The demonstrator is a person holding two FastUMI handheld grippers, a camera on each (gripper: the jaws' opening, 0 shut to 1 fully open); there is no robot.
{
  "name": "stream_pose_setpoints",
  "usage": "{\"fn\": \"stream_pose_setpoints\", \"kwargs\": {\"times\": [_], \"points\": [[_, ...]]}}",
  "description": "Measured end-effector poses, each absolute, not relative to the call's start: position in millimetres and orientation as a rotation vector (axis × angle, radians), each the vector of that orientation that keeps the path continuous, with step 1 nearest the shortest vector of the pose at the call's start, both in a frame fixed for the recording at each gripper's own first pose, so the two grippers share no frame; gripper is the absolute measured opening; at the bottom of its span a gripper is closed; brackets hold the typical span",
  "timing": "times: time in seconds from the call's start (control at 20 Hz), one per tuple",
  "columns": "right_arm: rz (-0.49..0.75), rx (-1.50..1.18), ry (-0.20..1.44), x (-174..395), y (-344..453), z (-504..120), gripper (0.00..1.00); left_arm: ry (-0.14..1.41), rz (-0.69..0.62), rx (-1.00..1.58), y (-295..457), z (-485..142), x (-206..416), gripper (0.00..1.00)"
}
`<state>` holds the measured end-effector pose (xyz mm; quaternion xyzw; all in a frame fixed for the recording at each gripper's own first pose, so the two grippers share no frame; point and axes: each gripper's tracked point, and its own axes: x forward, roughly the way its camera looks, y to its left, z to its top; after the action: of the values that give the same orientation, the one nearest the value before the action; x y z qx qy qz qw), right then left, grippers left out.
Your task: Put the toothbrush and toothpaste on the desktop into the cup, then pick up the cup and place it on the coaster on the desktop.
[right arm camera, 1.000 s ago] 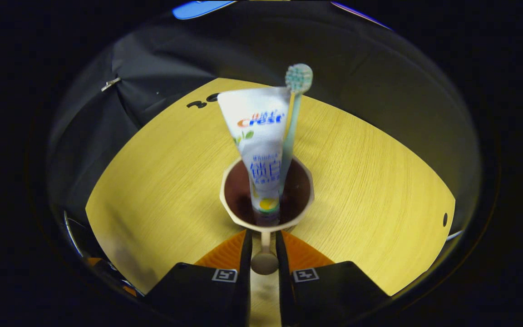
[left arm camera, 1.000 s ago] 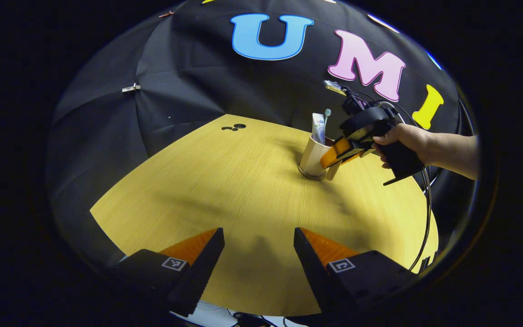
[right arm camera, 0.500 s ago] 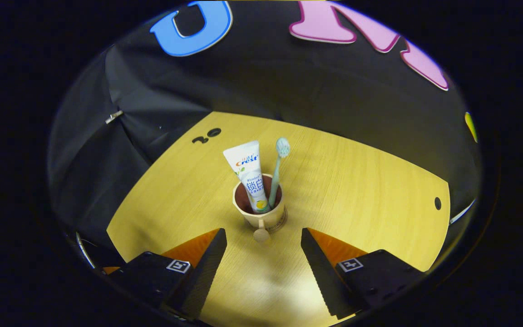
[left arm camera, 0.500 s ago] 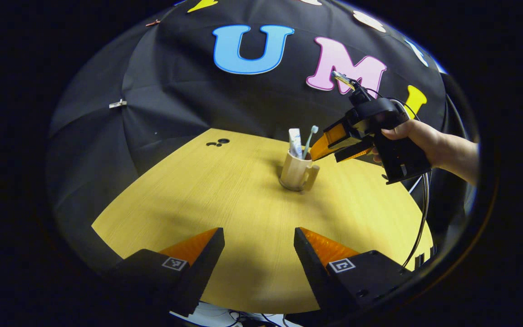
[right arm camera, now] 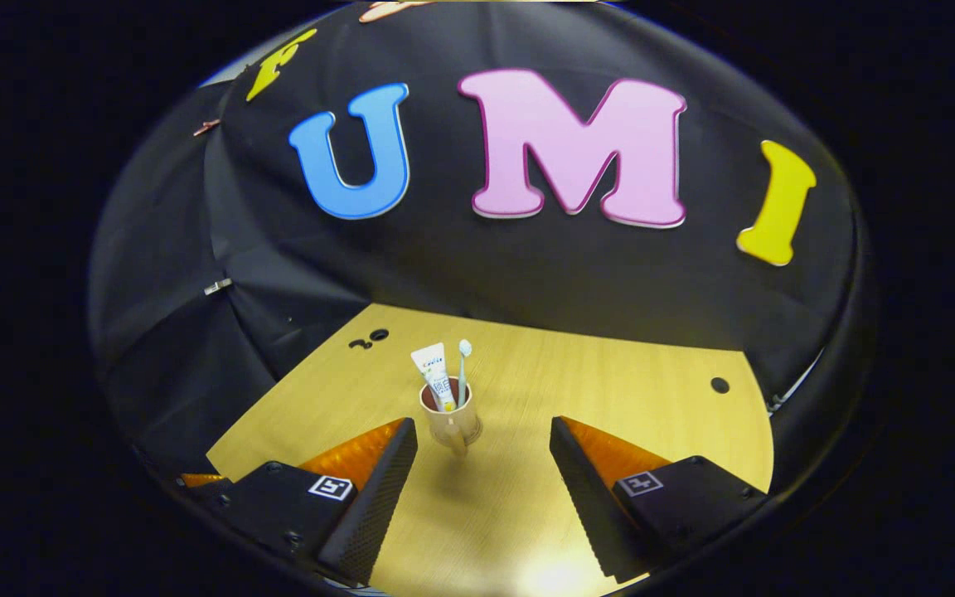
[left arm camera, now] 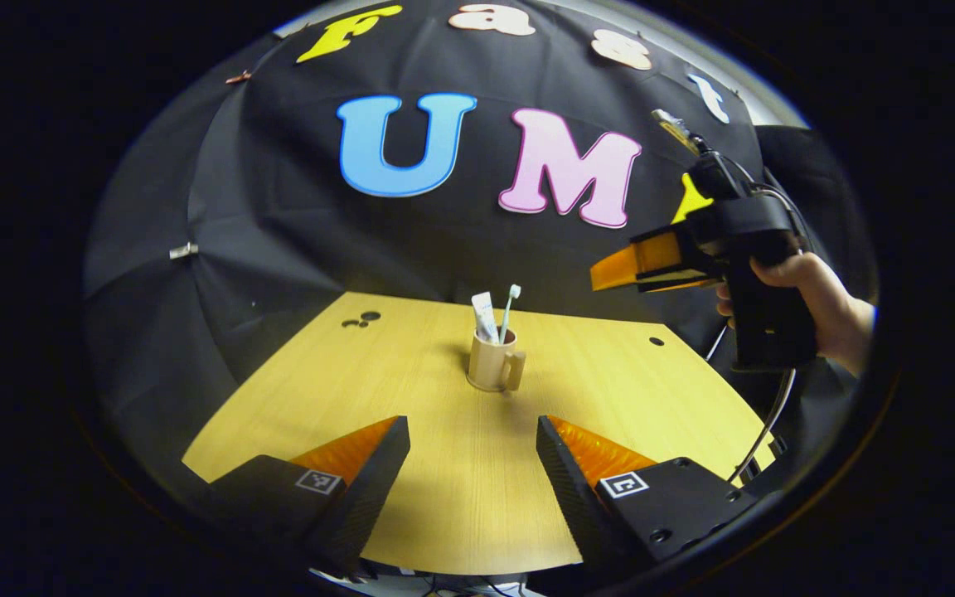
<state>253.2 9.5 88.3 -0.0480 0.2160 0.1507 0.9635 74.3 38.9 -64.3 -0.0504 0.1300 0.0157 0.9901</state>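
A beige cup [left arm camera: 492, 368] with a handle stands upright near the middle of the wooden table [left arm camera: 411, 497]. A white toothpaste tube [left arm camera: 484, 314] and a pale toothbrush [left arm camera: 511, 303] stick up out of it. A thin darker edge shows under its base; I cannot tell whether that is the coaster. My left gripper [left arm camera: 471, 431] hangs open, well short of the cup. In the right gripper view the cup [right arm camera: 448, 424], tube [right arm camera: 434, 383] and brush [right arm camera: 462, 365] sit ahead of my open right gripper [right arm camera: 483, 433], which holds nothing. The right gripper [left arm camera: 610, 276] hovers high, right of the cup.
A hand [left arm camera: 813, 290] holds the right gripper, and a cable hangs from it by the table's right edge. Small dark holes mark the tabletop at back left [right arm camera: 368, 338] and back right [right arm camera: 719, 385]. The black cloth wall rises right behind the table.
The right gripper opened, let go of the cup's handle and drew back and up. The cup stays standing on the table. The left gripper also pulled back from it.
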Motion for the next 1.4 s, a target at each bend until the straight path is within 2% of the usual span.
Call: {"fn": "stream_pose_setpoints", "kwargs": {"times": [0.3,0.7,0.95,1.4], "points": [[0.227,-0.050,0.235,163,-16,149,0.98,0.103,0.021,0.009,22,-1,46,0.97],[0.017,-0.005,0.133,69,-65,145,0.98,-0.001,-0.035,-0.018,-15,32,20,0.97],[-0.023,0.012,0.165,57,-75,129,0.98,0.038,-0.103,-0.002,-37,18,19,0.98],[-0.040,0.020,0.197,58,-81,116,0.99,0.039,-0.097,0.000,-37,19,23,0.98]]}}
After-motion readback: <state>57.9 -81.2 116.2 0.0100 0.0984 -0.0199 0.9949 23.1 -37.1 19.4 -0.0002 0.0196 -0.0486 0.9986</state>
